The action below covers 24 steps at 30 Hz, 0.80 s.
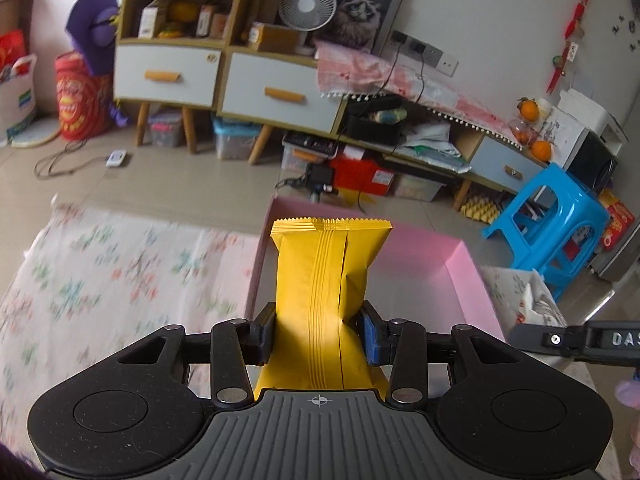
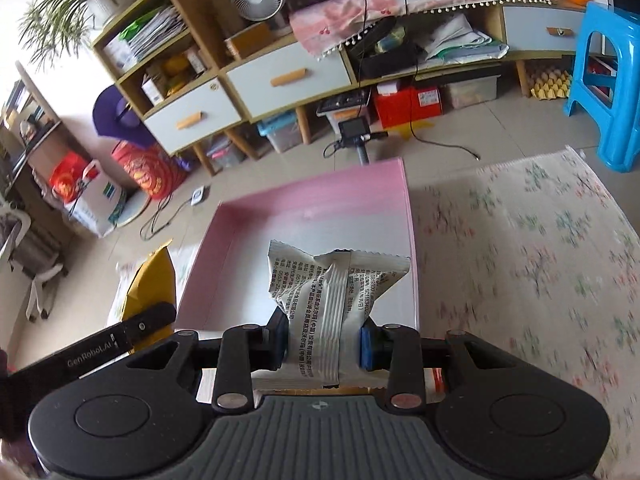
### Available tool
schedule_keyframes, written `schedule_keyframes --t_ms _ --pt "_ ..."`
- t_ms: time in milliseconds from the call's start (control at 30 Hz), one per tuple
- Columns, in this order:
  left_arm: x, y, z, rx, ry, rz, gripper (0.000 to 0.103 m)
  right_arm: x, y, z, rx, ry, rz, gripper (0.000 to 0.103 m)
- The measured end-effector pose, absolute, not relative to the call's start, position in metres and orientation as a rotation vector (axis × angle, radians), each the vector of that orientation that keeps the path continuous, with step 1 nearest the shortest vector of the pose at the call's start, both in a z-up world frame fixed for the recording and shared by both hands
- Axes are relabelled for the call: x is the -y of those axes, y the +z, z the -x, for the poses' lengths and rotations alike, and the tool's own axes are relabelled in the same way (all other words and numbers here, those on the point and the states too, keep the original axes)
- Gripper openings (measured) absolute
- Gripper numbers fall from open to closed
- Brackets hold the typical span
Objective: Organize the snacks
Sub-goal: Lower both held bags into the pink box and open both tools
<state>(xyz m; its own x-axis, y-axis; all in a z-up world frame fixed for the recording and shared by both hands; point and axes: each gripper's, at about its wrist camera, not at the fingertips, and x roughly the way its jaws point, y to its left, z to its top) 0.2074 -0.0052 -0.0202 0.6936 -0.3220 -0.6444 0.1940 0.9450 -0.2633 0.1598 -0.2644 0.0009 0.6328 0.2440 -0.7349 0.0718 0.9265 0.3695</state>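
A yellow packet is pinched at its waist by the left gripper, long axis pointing ahead over the pink box near its left wall. A white packet is clamped likewise by the right gripper, above the box's right wall.

Yellow snack packet; white packet, black print; pink box; floral pastel cloth; blue stool.

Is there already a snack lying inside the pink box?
No, the pink box shows only bare floor inside; the white packet is clamped in the right gripper above it.
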Motion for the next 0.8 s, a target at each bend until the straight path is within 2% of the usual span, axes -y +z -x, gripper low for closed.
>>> schedule_keyframes --t_ms 167,433,667,800 --pt "0.020 -0.035 -0.229 -0.703 -0.308 0.105 0.039 0.268 -0.017 -0.192 -0.867 0.087 -0.394 0.023" --pt "0.022 -0.070 -0.235 -0.755 -0.289 0.063 0.039 0.264 -0.043 -0.213 -0.876 0.093 -0.329 0.023" --pt "0.027 -0.074 -0.222 -0.775 -0.304 0.027 0.039 0.247 -0.060 -0.208 -0.930 0.120 -0.183 0.023" --pt "0.026 -0.073 -0.216 -0.796 -0.295 0.034 0.039 0.238 -0.062 -0.199 -0.926 0.141 -0.096 0.028"
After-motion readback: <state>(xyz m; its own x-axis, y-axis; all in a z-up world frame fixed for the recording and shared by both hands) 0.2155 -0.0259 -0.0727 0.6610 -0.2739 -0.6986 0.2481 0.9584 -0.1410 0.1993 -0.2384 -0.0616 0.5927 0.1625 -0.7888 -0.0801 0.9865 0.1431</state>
